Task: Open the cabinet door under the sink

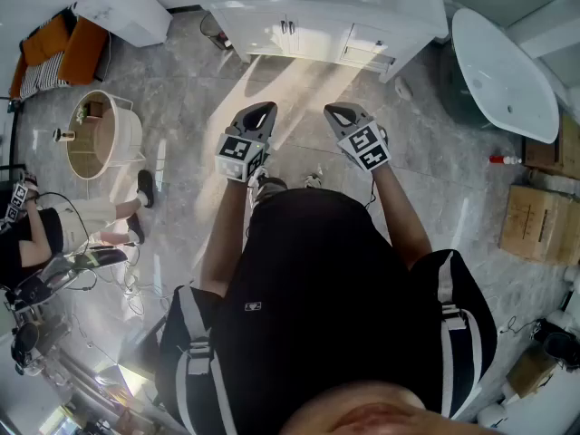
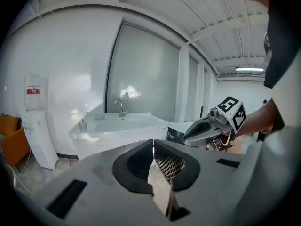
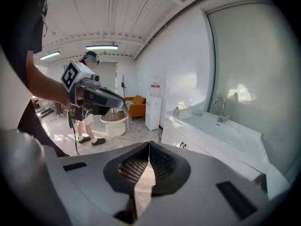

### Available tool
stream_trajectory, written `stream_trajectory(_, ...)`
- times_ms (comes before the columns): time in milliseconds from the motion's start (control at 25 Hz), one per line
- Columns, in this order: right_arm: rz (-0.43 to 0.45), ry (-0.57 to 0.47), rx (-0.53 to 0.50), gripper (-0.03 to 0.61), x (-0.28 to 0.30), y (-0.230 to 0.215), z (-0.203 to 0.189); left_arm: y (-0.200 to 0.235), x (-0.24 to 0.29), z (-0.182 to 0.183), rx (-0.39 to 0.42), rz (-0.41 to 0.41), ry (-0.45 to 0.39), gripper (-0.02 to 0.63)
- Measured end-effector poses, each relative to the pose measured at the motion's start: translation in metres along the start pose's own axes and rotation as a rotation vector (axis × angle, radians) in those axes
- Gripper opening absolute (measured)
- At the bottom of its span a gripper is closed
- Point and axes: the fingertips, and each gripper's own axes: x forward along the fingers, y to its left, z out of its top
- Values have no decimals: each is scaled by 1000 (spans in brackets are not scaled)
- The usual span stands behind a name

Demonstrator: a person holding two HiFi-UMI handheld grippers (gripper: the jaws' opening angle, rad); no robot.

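The white vanity cabinet [image 1: 299, 30] with its sink stands ahead of me across the marble floor. Its two closed doors carry dark handles [image 1: 288, 27] side by side at the middle. My left gripper [image 1: 263, 110] and right gripper [image 1: 334, 111] are held side by side, well short of the cabinet and pointing toward it. Both are shut with nothing between the jaws. In the left gripper view the shut jaws [image 2: 153, 143] sit below the sink top and faucet [image 2: 121, 108]. The right gripper view has its shut jaws [image 3: 149, 145] near the door handles [image 3: 181, 145].
A white bathtub [image 1: 504, 71] lies to the right of the vanity, with cardboard boxes [image 1: 536, 221] nearer me. At the left are a water dispenser [image 1: 122, 7], an orange sofa [image 1: 65, 47], a round white side table [image 1: 95, 136] and a seated person [image 1: 50, 229] among cables.
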Motion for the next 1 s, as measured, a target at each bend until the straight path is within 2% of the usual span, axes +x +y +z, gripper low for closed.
stream_trajectory(480, 9, -19, 42, 60, 2, 2, 5, 9, -3, -9, -12, 9, 0, 17)
stream_trajectory(840, 7, 6, 35, 60, 4, -1, -10, 4, -9, -9, -28, 38, 12, 17)
stream_trajectory(1000, 10, 14, 38, 60, 13, -3, -13, 15, -14, -20, -55, 53, 10, 17)
